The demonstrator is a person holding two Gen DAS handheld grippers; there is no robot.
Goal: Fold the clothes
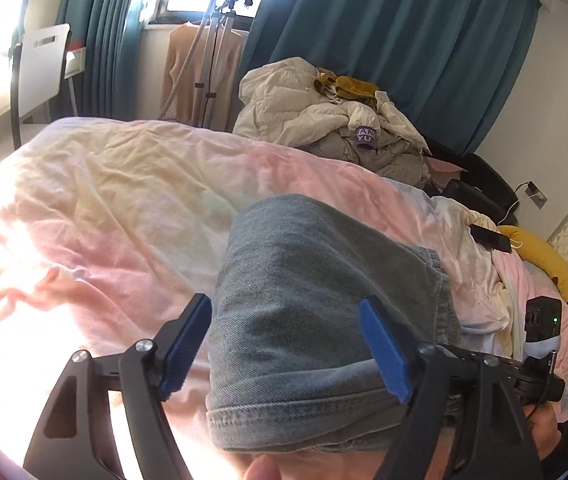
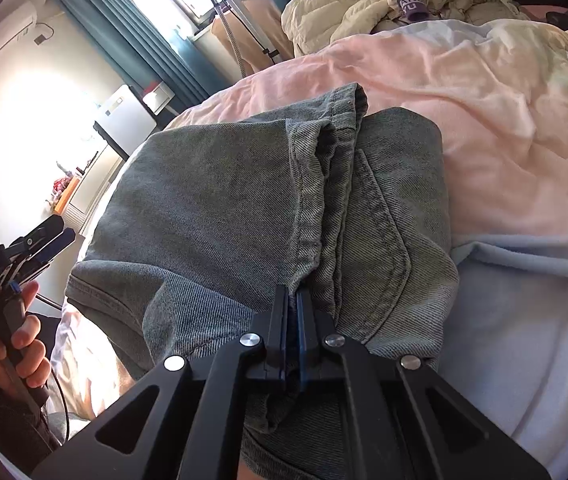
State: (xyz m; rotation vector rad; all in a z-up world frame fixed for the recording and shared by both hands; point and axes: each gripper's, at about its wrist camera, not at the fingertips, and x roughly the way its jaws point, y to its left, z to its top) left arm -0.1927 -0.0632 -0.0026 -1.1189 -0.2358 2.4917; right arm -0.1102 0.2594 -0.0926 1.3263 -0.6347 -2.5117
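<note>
Grey-blue jeans (image 1: 304,280) lie folded on the pink bed cover (image 1: 104,200). In the left wrist view my left gripper (image 1: 286,346) stands open above the hem end of the jeans, its blue pads (image 1: 188,344) wide apart and not pressing the cloth. The right wrist view shows the jeans (image 2: 224,200) with a folded leg edge running up the middle, and my right gripper (image 2: 292,300) is shut on that denim edge. The left gripper (image 2: 44,244) appears at the left edge there, held in a hand (image 2: 24,344) beside the bed and off the jeans.
A heap of cream padded jackets (image 1: 304,108) sits at the far end of the bed. A black phone (image 1: 490,238) and a yellow cushion (image 1: 556,268) lie at the right. A garment steamer stand (image 1: 212,60) and a white chair (image 1: 40,68) stand by the teal curtains.
</note>
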